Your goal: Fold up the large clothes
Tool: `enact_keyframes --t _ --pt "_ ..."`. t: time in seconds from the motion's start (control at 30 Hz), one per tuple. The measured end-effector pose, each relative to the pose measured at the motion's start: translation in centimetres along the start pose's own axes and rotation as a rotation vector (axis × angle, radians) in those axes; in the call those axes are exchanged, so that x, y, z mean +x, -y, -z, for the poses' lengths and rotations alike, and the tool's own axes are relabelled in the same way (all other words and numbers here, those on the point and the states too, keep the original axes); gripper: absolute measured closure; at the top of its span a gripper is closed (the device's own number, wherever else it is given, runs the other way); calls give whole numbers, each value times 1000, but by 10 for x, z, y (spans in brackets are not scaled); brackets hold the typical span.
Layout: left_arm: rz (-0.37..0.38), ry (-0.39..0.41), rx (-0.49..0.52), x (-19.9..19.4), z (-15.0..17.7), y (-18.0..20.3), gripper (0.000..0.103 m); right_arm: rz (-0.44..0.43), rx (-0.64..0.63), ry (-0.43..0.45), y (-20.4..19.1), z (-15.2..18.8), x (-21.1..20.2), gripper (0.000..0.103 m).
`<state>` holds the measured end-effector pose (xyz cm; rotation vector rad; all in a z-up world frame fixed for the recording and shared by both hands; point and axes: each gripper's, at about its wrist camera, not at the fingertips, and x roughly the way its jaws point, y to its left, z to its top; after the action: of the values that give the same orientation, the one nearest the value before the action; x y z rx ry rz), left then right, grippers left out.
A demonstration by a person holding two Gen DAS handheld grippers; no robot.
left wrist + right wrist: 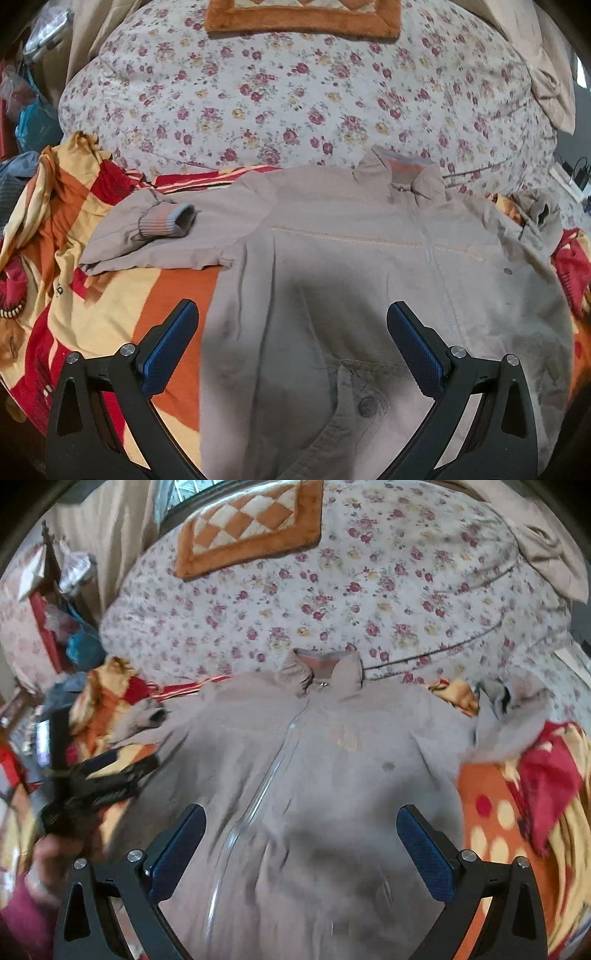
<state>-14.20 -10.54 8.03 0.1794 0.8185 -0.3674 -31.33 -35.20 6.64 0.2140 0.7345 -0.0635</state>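
A beige zip-up jacket (332,258) lies flat, front up, on a bed, collar (402,171) pointing away from me. Its left sleeve, with a ribbed cuff (166,221), is folded across at the left. My left gripper (291,314) hovers open over the jacket's lower left part, blue pads wide apart, nothing between them. In the right wrist view the same jacket (332,757) fills the middle, and my right gripper (301,816) stands open above its lower body. The other hand-held gripper (96,786) appears blurred at the left edge, over the jacket's side.
Under the jacket lies an orange, red and yellow blanket (110,295). Beyond it spreads a floral bedsheet (295,92) with an orange checkered cushion (247,528) at the far end. Bags and clutter (26,103) stand left of the bed. A beige cloth (546,554) lies at the far right.
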Motion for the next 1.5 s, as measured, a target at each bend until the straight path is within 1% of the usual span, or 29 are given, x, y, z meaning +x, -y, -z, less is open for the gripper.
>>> enact_keyframes --t 0.03,0.1,0.2,0.3,0.37,0.43,0.53,0.67,0.83,1.03,1.1,1.17,1.37,1.5 --pt "-8 2 5 3 1 3 1 11 -5 4 -1 -5 10 1" --pt "-15 2 13 8 0 8 1 -9 -3 9 -3 -16 28 1" --pt "-24 -2 10 16 -1 12 1 7 -14 -3 -8 -28 53 1" --pt "-27 -8 -8 26 -3 14 1 20 -21 -3 -12 -31 73 1" --pt "-32 -8 -14 31 -4 15 1 34 -29 17 -12 -27 83 1" --pt "-41 -8 -11 36 -5 19 1 65 -28 34 -11 -22 93 1" --pt "-51 -19 4 45 -7 25 1 50 -16 -18 -5 -18 109 1" --pt "-53 -24 13 50 -8 31 1 64 25 -16 7 -15 113 1" --pt "-55 -18 16 48 -8 32 1 28 90 2 12 -12 112 1" --pt "-66 -10 -7 46 -9 28 1 58 69 -1 8 -10 112 1" --pt "-59 -9 -15 44 -9 27 1 65 65 -5 8 -9 111 1" --pt "-52 -8 -19 43 -9 27 1 89 49 -4 6 -9 110 1" --pt "-22 -5 -44 40 -11 26 1 112 37 -25 8 -10 114 1" --pt "-23 -10 -44 42 -10 26 1 118 35 -25 8 -10 114 1"
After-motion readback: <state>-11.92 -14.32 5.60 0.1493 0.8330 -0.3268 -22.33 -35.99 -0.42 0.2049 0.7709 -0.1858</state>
